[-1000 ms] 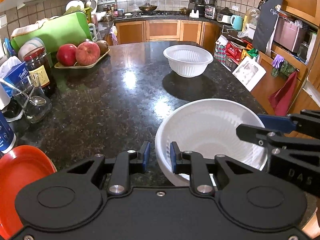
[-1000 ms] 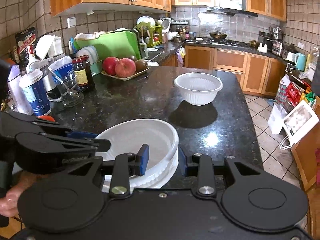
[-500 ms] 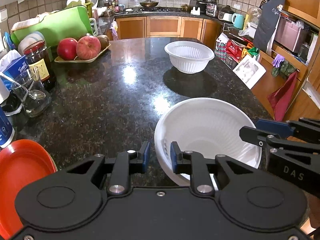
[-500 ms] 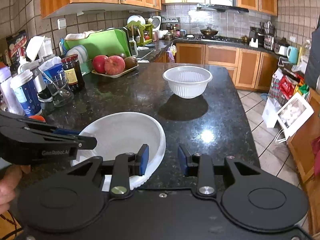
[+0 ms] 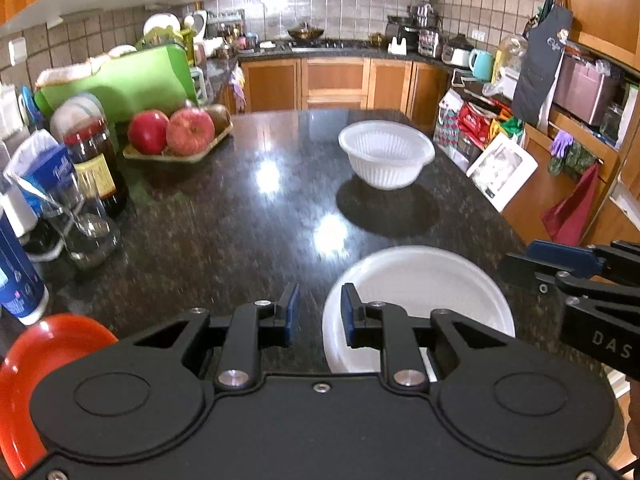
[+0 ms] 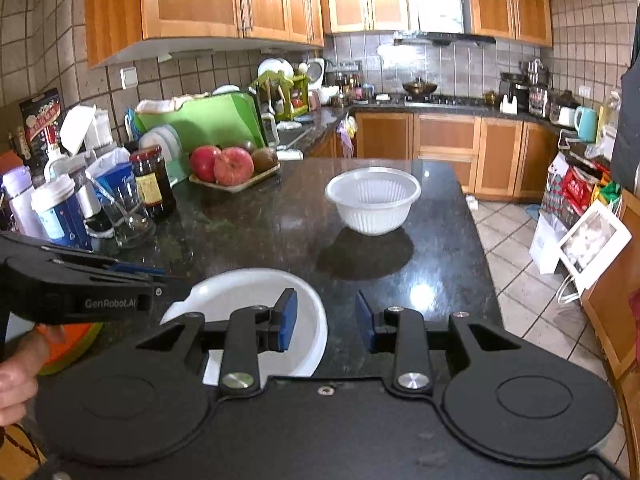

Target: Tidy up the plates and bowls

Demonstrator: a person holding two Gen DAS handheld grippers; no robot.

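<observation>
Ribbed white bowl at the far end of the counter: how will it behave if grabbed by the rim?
The ribbed white bowl looks like thin plastic: probably light, so its rim may flex. It seems empty and narrows toward the base, so it could tip. On the glossy counter it likely slides.

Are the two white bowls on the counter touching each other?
Apart. Both wrist views show bare dark counter between the far white bowl and the near white bowl.

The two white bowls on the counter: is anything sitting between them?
Nothing: in both views only bare dark counter separates the near bowl from the far ribbed bowl.
</observation>
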